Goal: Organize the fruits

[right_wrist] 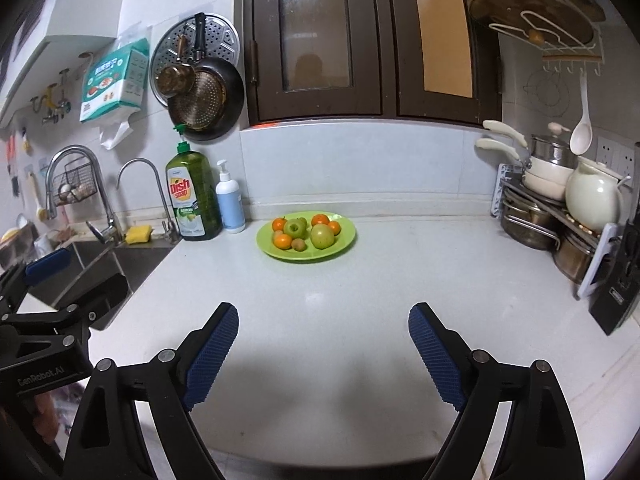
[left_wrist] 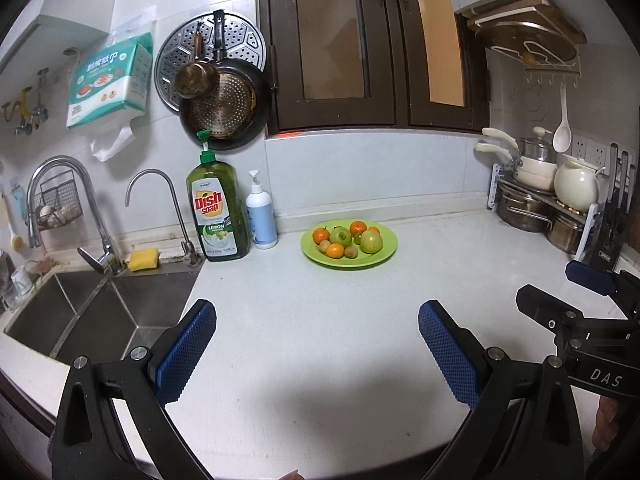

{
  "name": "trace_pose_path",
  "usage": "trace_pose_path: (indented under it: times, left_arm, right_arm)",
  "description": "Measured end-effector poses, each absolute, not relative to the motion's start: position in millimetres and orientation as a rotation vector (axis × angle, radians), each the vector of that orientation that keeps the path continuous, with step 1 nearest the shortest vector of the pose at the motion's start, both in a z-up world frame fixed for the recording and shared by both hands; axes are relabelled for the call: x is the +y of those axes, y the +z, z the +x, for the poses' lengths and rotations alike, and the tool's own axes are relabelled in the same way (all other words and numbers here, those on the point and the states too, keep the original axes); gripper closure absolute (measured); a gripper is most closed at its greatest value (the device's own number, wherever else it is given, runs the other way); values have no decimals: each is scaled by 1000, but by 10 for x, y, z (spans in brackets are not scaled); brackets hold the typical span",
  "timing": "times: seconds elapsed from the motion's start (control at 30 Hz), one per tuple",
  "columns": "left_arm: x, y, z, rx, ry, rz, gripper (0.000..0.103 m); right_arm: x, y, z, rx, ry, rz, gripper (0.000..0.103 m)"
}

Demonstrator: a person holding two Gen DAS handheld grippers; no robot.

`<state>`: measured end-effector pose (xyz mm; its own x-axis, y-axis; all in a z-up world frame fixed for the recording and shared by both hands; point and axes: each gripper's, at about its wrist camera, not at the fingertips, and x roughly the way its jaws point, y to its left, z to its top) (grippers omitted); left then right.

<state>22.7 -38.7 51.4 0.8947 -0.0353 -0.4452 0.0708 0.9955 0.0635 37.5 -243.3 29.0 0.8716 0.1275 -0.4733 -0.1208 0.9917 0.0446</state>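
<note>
writing: "dish soap" and "lemon" are read on the green bottle (left_wrist: 218, 210); "das" is printed on the right gripper's body as seen from the left wrist view, and "genrobot.ai" on the left gripper's body as seen from the right wrist view.
plate (left_wrist: 384, 258): a round, shallow, lime green dish, set on the white counter (left_wrist: 320, 340) near the back wall, to the right of the green bottle.
fruit: two smooth green apples (left_wrist: 371, 241), several small glossy oranges (left_wrist: 335, 251) and a fuzzy brown kiwi (left_wrist: 351, 252) are heaped on the plate, touching one another.
white pump bottle (left_wrist: 261, 214): matte, with a pale blue label, stood between the green bottle and the plate.
sponge (left_wrist: 143, 259): yellow and blocky, left of the green bottle, by the steel sink (left_wrist: 100, 312).
left gripper (left_wrist: 316, 344): black arms with blue ribbed pads, spread wide and holding nothing, over bare counter well in front of the plate.
right gripper (right_wrist: 323, 346): the same build, fingers set wide apart and empty, also well short of the plate.
</note>
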Motion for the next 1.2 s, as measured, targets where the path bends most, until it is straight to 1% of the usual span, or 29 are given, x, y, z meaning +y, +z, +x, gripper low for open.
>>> trace_pose_path:
  times: [0.47, 1.2]
  left_arm:
    - [-420, 594, -241, 430, -36, 88, 0]
    - [-535, 618, -367, 419, -38, 104, 0]
  right_arm:
    - [-2514, 327, -58, 468, 150, 8, 15]
    - [-2660, 307, -192, 465, 146, 10, 15]
